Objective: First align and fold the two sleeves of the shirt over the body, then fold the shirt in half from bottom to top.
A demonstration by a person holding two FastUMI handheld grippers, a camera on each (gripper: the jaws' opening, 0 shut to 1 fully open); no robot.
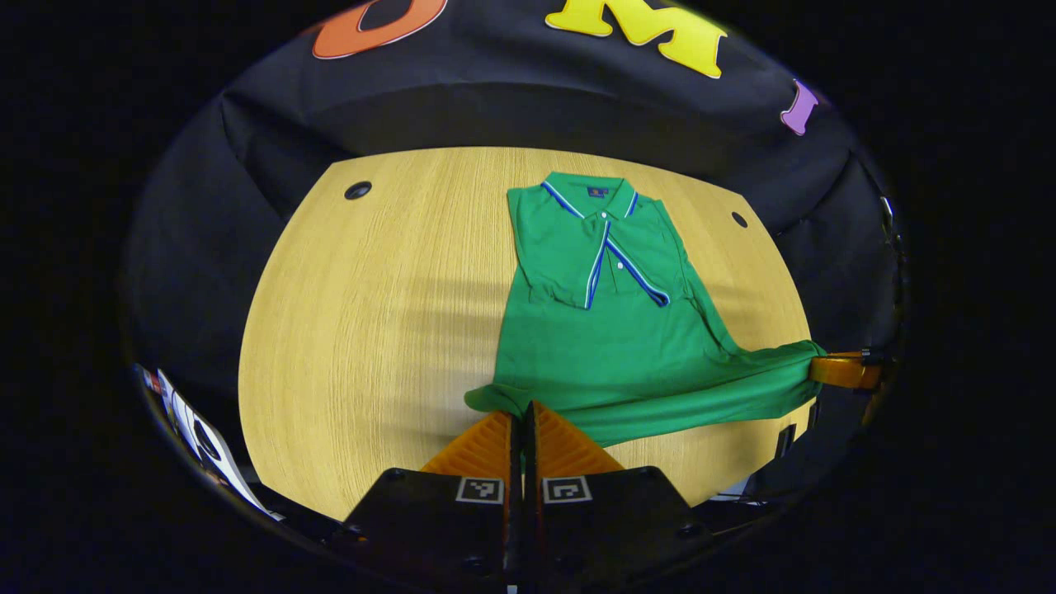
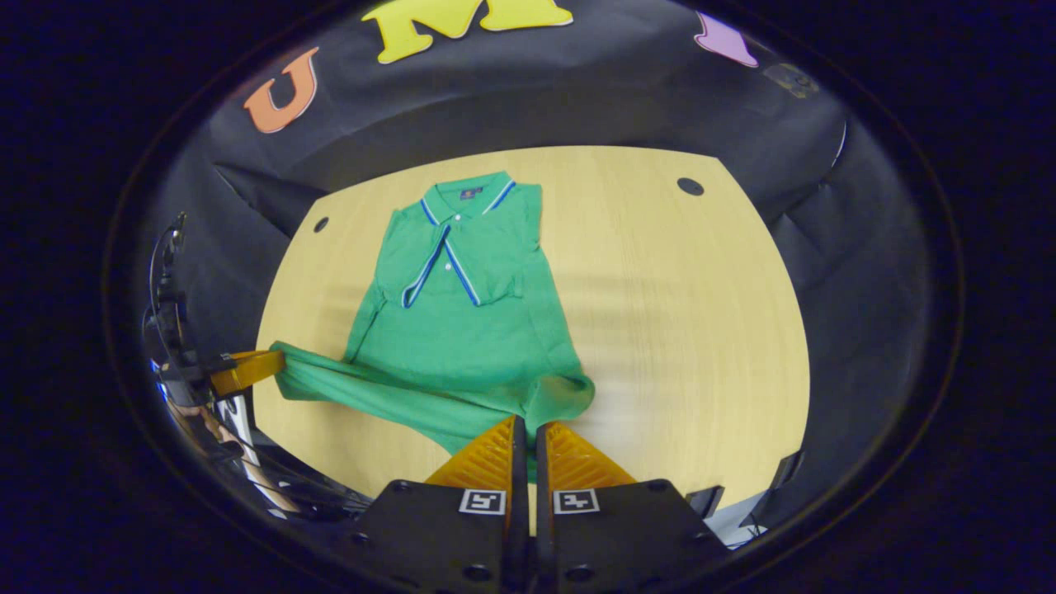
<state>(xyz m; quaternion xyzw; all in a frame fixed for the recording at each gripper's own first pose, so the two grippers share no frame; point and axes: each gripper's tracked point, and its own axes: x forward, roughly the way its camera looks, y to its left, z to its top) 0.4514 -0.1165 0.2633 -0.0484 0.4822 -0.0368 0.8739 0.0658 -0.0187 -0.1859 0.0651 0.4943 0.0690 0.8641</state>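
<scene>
Shirt hem [image 1: 528,394] corners pinched from sight inside each gripper's fingers.

We see a pale wooden table with fine straight grain [image 1: 371,313], its far corners cut at an angle. Two small round dark holes [image 1: 357,190] sit near those far corners. Black creased cloth [image 1: 495,91] walls the booth behind and beside it.

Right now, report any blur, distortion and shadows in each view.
Left gripper view: fisheye bends the table edge; shirt sharp; soft shadow bands on the wood. Right gripper view: same bending; faint smeared streaks on the table beside the shirt; the left gripper is warped at the rim.
</scene>
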